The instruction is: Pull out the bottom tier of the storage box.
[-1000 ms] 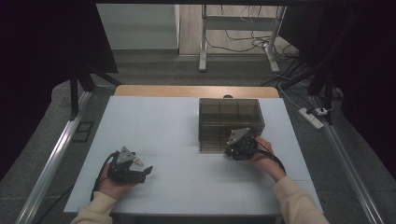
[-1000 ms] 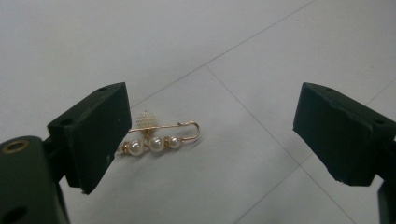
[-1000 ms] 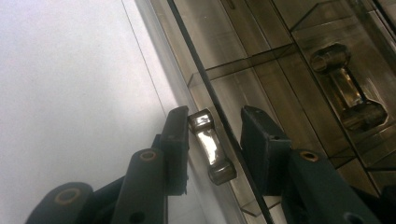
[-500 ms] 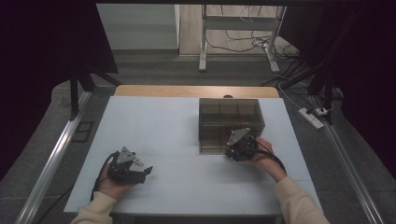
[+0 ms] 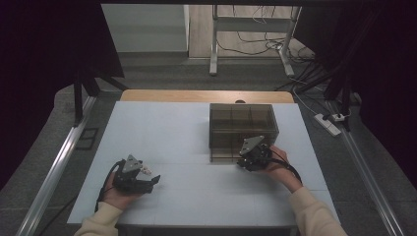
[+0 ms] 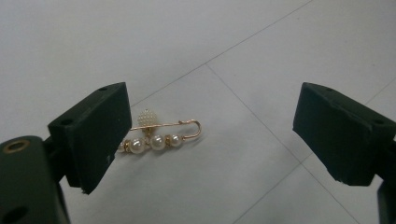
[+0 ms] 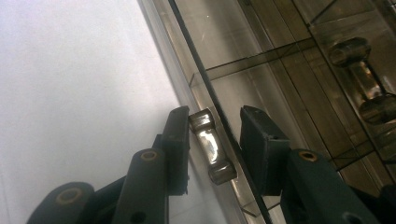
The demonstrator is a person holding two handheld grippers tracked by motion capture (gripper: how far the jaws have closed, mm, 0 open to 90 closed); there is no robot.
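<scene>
A gold pin brooch with pearls (image 6: 159,135) lies on the white table, close to one jaw of my left gripper (image 6: 208,135). That gripper is open, its jaws wide apart and touching nothing. In the high view it (image 5: 150,181) rests at the front left, with the brooch (image 5: 145,171) beside it. My right gripper (image 7: 215,140) holds the clear handle (image 7: 210,147) of a smoky transparent box (image 7: 280,70). One pad lies against the handle and the other stands just past the box's front wall. The high view puts this gripper (image 5: 246,160) at the front right corner of the box (image 5: 241,123).
The box has inner dividers and stands right of the middle of the white table (image 5: 162,128). A wooden strip (image 5: 196,96) runs along the far edge. Metal rails flank the table, and a power strip (image 5: 328,124) lies on the floor at the right.
</scene>
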